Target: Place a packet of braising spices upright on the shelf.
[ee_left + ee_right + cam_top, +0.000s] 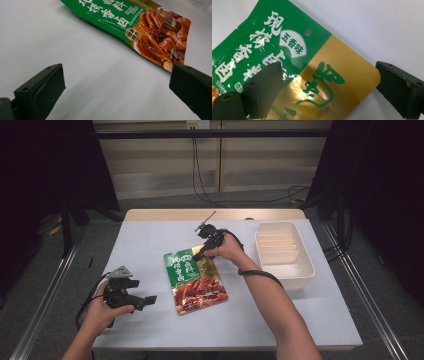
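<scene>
The packet (194, 281) lies flat on the bench (150, 240), not yet lifted. The right claw (199, 254) hangs spread over its top corner; the left claw (149, 300), also spread, waits apart.

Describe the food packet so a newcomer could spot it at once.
On the white table, look at the middle, left of the white divided tray. The flat packet lies there under the right tongs: green top with white characters, gold corner, reddish-brown food pictured below.

The white table (150, 240) carries a seasoning packet (195, 281) and white tray (285, 254).
</scene>
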Available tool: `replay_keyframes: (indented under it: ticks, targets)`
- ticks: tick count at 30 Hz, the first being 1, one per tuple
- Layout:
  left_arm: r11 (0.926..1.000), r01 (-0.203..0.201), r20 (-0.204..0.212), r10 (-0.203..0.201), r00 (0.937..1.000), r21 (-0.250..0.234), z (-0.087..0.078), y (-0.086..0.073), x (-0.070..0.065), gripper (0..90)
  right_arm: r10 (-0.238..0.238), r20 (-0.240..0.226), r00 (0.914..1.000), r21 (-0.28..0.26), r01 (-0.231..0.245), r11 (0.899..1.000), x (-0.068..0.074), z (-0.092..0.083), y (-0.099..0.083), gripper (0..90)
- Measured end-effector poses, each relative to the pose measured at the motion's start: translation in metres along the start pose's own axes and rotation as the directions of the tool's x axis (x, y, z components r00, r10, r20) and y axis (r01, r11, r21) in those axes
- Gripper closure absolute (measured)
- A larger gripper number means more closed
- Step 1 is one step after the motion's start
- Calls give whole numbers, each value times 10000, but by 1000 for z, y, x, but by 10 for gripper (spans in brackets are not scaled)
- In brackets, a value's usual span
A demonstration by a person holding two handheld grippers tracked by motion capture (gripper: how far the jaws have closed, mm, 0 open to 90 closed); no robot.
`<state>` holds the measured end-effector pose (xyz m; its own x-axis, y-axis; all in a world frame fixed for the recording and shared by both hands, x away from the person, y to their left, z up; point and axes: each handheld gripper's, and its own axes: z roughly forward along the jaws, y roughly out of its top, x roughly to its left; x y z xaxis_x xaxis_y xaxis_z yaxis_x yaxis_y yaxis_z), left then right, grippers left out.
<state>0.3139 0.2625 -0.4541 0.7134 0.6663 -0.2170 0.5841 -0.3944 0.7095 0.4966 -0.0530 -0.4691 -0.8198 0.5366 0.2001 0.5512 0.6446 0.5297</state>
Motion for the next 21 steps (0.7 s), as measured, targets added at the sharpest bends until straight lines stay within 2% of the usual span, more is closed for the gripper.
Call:
replay_keyframes:
  ticks: [3,14,15,19,21]
  targets:
    - [10000,11,21,-11,10000,-46,-1,0,0,0,44,-16,10000,-49,-44,10000,1,-2,0,97]
    - [10000,60,-12,-60,10000,-63,0,1,-1,0,-408,-71,9991,-84,407,9991,8,-16,2,150]
    - [10000,-3,-1,3,10000,-6,0,1,-1,0,-455,34,9990,0,455,9990,7,-17,2,151]
    - [10000,-54,-38,54,10000,34,1,1,-1,0,-285,-63,9996,60,285,9996,3,-13,3,151]
    - [10000,-52,-7,52,10000,34,1,1,-1,0,-391,-62,9992,177,392,9991,1,-10,4,152]
